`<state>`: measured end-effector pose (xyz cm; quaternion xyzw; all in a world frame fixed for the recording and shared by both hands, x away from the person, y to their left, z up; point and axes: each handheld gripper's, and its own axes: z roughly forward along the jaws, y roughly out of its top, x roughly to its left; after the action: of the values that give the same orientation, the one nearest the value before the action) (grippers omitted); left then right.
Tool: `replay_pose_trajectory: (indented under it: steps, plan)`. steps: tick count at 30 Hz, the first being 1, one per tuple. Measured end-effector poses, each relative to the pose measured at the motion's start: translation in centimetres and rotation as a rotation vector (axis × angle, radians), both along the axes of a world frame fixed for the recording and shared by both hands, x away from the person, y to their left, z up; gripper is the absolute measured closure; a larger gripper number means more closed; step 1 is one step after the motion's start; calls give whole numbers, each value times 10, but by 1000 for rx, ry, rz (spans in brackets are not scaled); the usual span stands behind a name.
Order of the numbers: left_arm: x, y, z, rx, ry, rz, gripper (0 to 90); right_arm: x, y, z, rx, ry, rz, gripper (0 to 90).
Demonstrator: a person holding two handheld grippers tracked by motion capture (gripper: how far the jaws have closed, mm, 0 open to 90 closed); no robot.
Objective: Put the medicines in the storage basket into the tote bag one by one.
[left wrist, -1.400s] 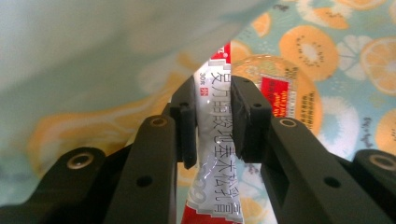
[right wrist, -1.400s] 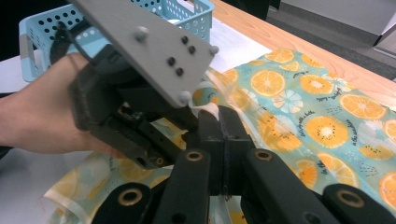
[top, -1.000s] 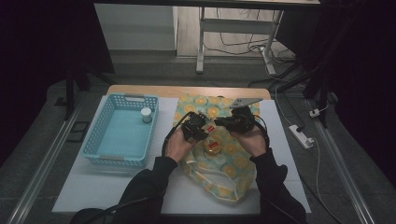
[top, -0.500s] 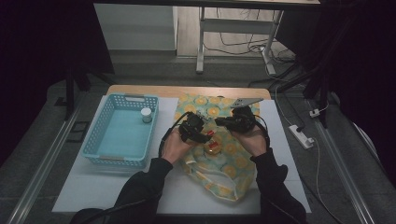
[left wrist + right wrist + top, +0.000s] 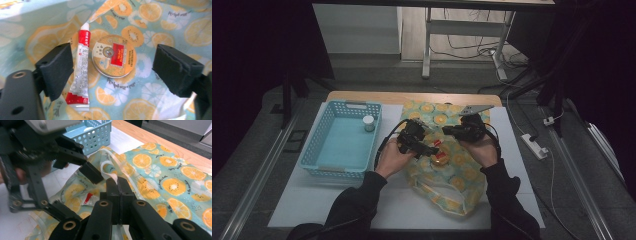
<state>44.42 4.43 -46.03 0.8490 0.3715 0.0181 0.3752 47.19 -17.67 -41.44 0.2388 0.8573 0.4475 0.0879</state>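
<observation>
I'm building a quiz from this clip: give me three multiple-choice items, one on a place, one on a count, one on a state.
1. Where does the round tin lie?
A. in the basket
B. on the fruit-print bag
C. on the floor

2. How many things lie between the left gripper jaws?
A. two
B. four
C. none

3. How is the right gripper?
A. wide open
B. shut on the bag handle
C. shut on the tube

Key: 1 B, the tin rests on the bag. 2 A, the tin and the tube. 3 B, its jaws pinch the white handle.
</observation>
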Motion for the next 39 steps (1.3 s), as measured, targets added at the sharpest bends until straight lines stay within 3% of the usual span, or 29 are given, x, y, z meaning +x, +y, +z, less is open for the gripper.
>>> replay_pose_trajectory:
  steps: [7,20,30,39]
  plan:
    - [-6,11,6,-49,-2,-20,59,0,-1,1,3,0,-2,900]
    - [-17,34,13,-30,-50,-73,19,-1,1,1,3,-1,6,900]
    - [-21,55,16,-33,-56,-64,14,-1,1,2,3,-2,10,900]
    - [-25,74,18,-8,-83,-28,15,-2,1,2,2,-5,11,900]
